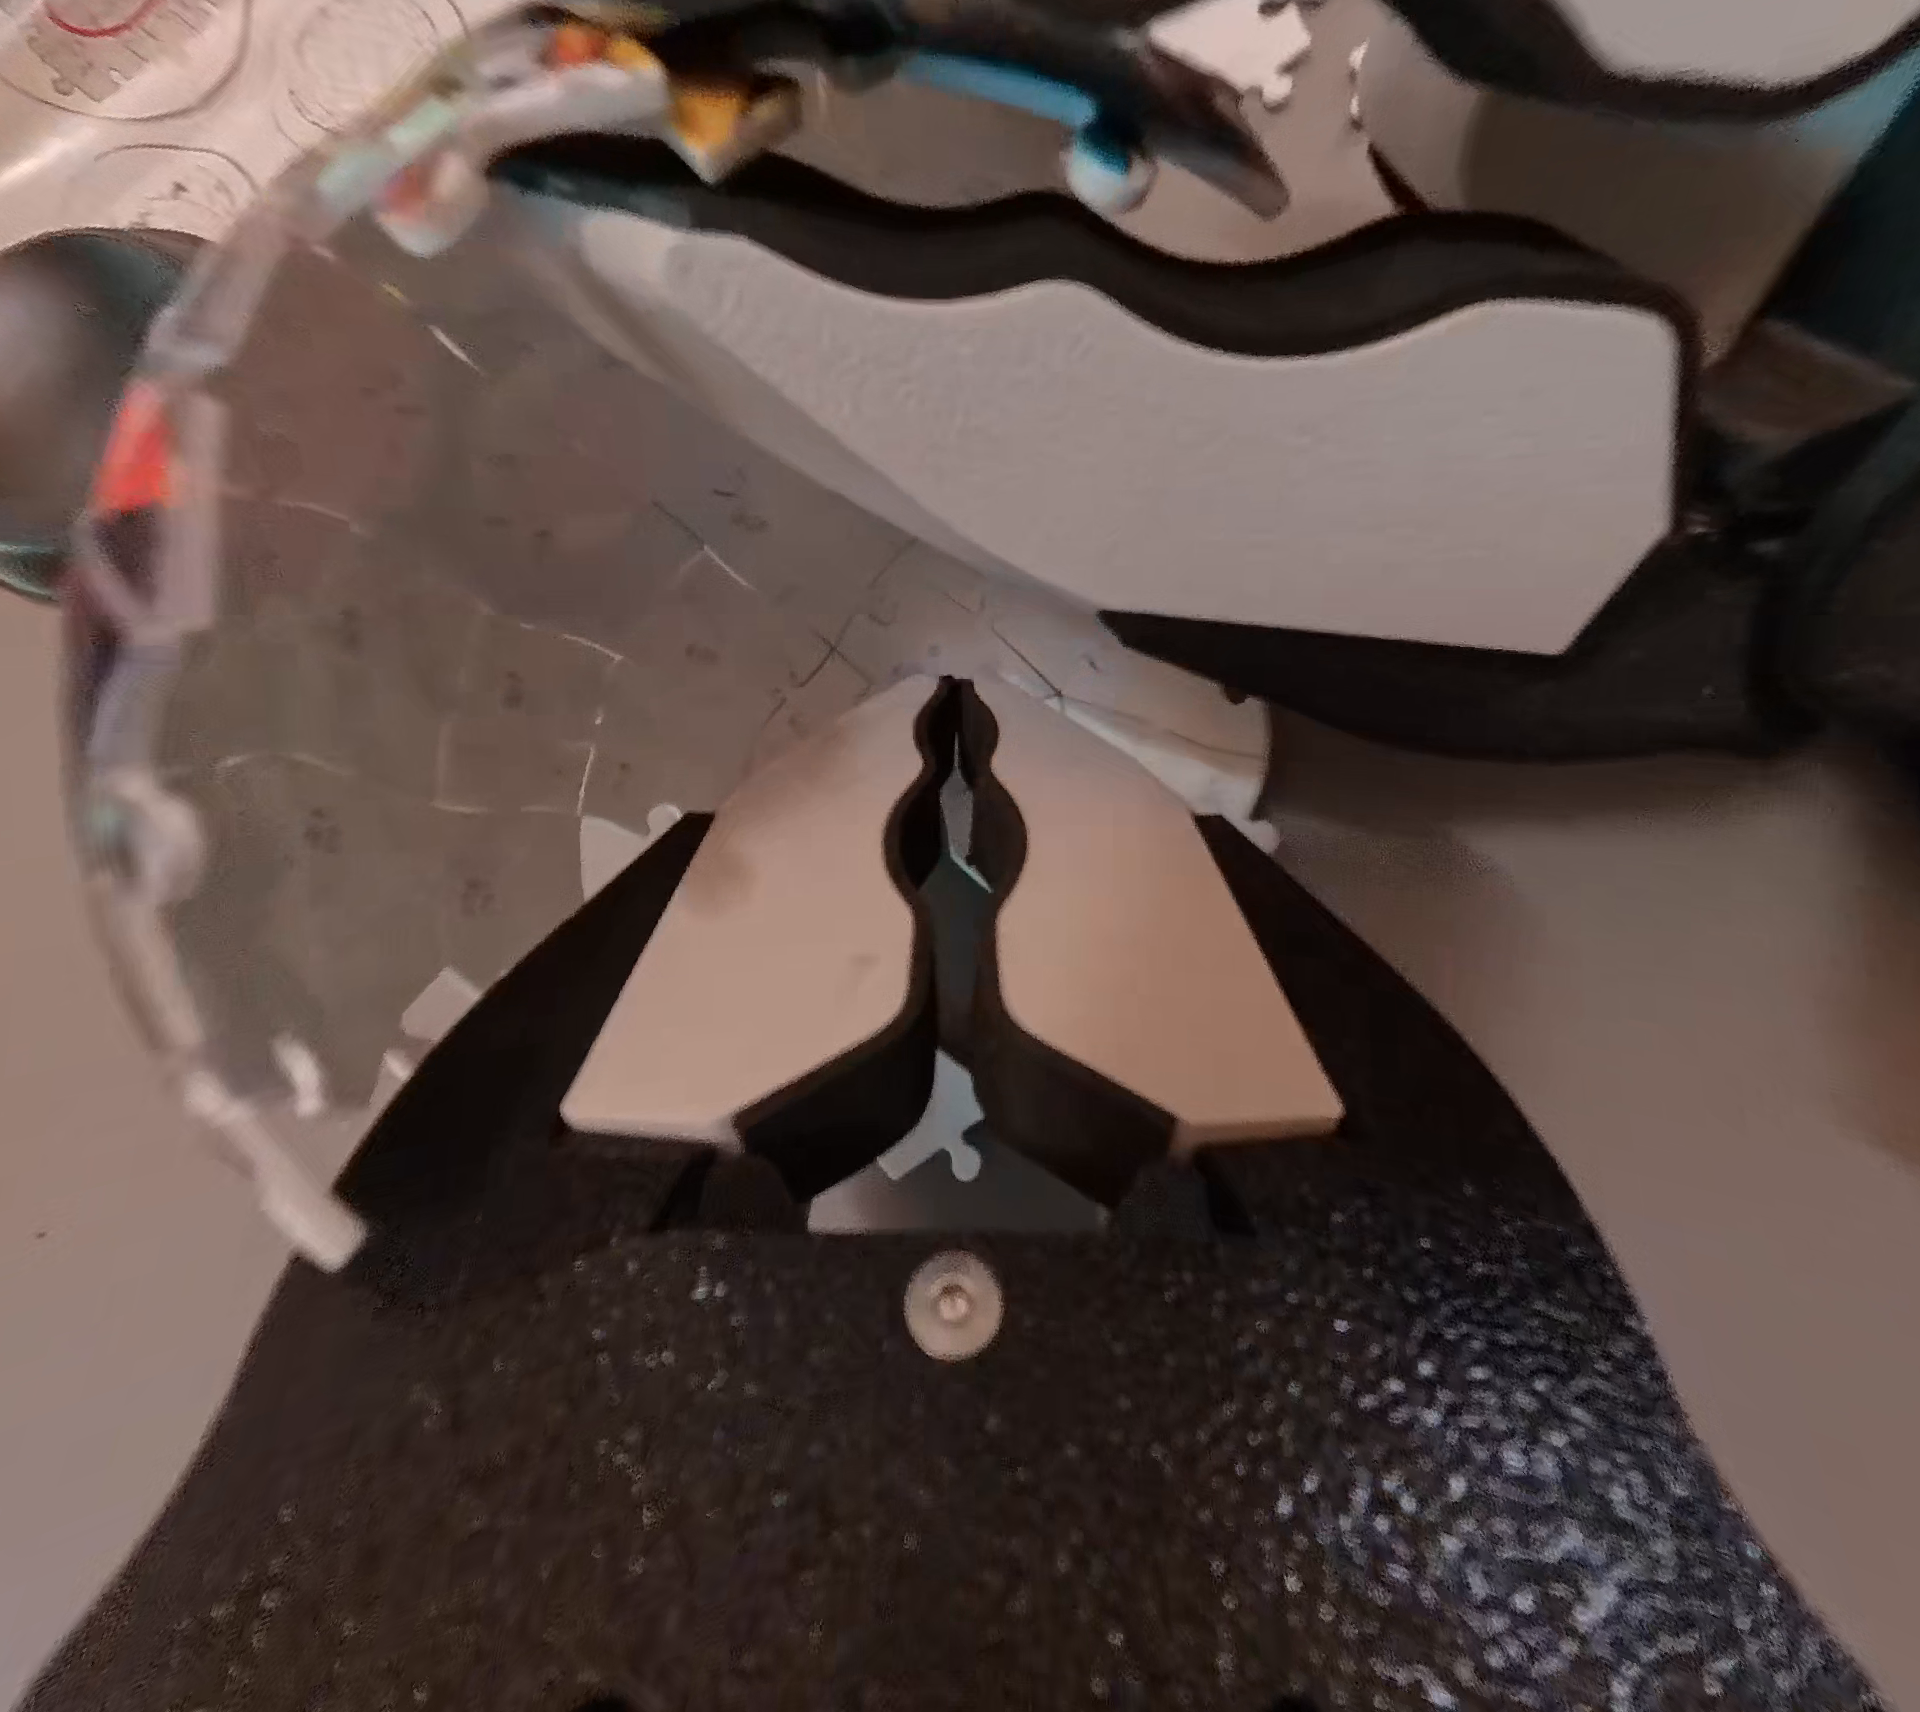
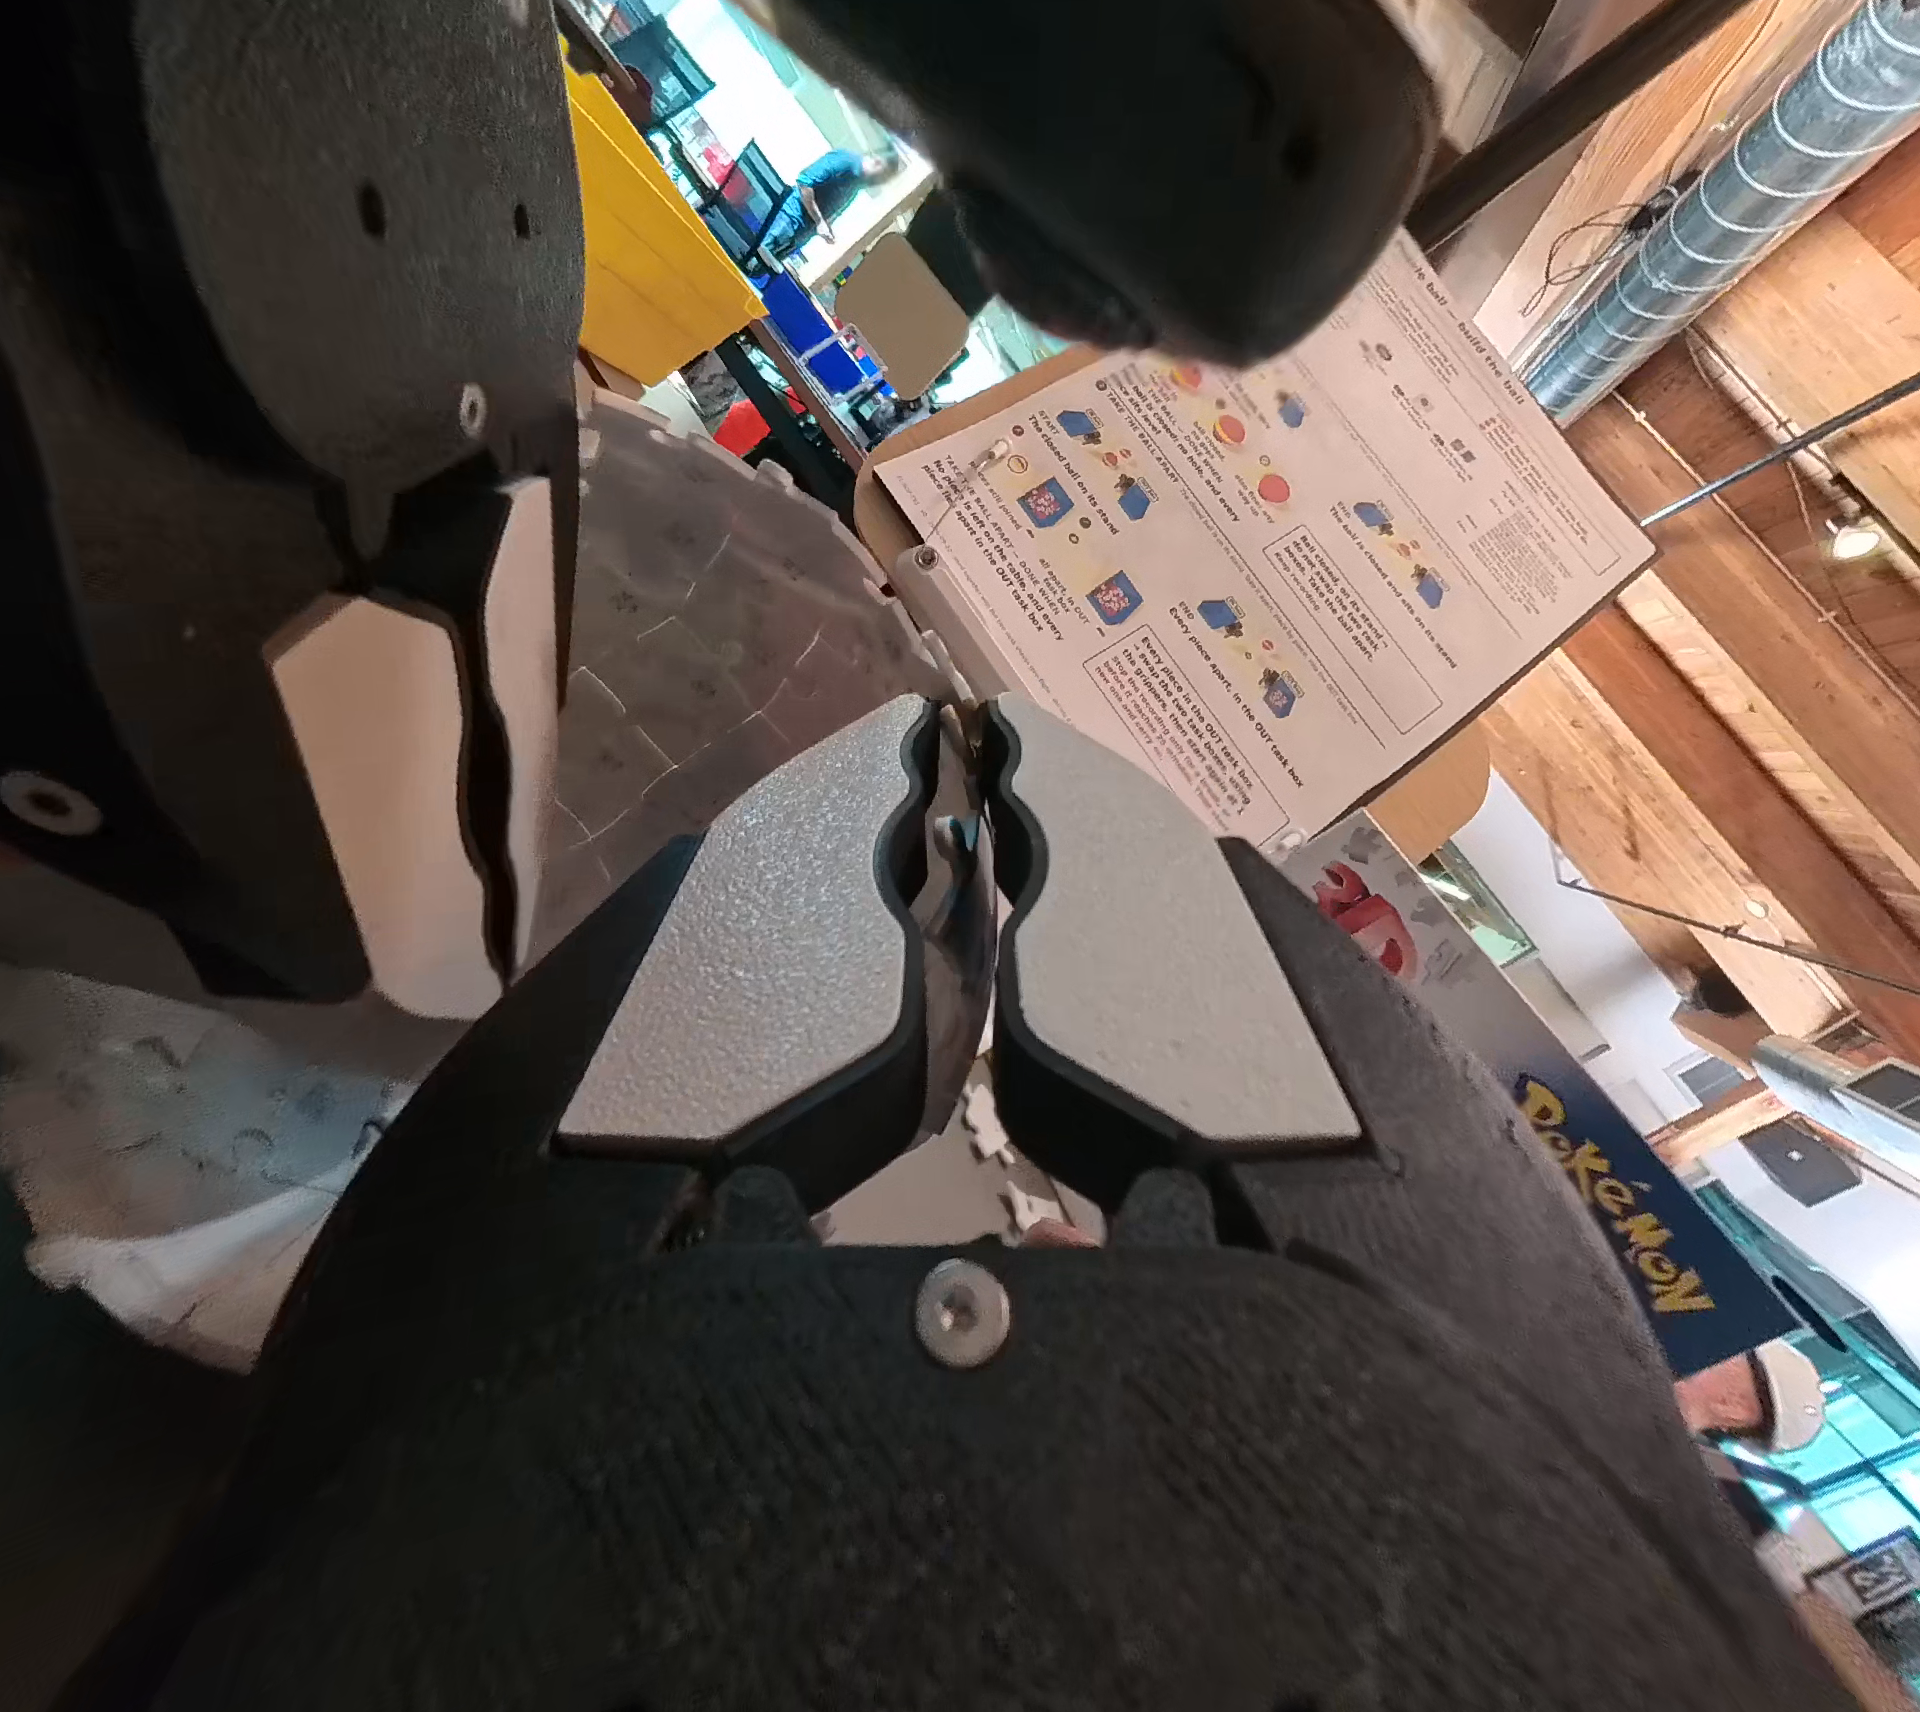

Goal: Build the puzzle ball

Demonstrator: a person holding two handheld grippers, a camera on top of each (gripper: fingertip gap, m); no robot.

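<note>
The partly built puzzle ball is a curved shell of joined pieces with a grey, numbered inside; it also shows in the right wrist view. My left gripper is shut on the shell's edge, with tabs showing between its fingers. My right gripper is shut on a thin printed puzzle piece seen edge-on at the shell's rim. I cannot tell whether that piece is joined. The right gripper reaches across the top of the left view. The left gripper stands close on the left of the right view.
A printed instruction sheet on a board stands behind the ball. A dark blue box with a yellow logo is to the right, and a yellow bin is behind. A sheet with printed circles lies on the beige table. My hands' fingertips stand some 11 centimeters from each other.
</note>
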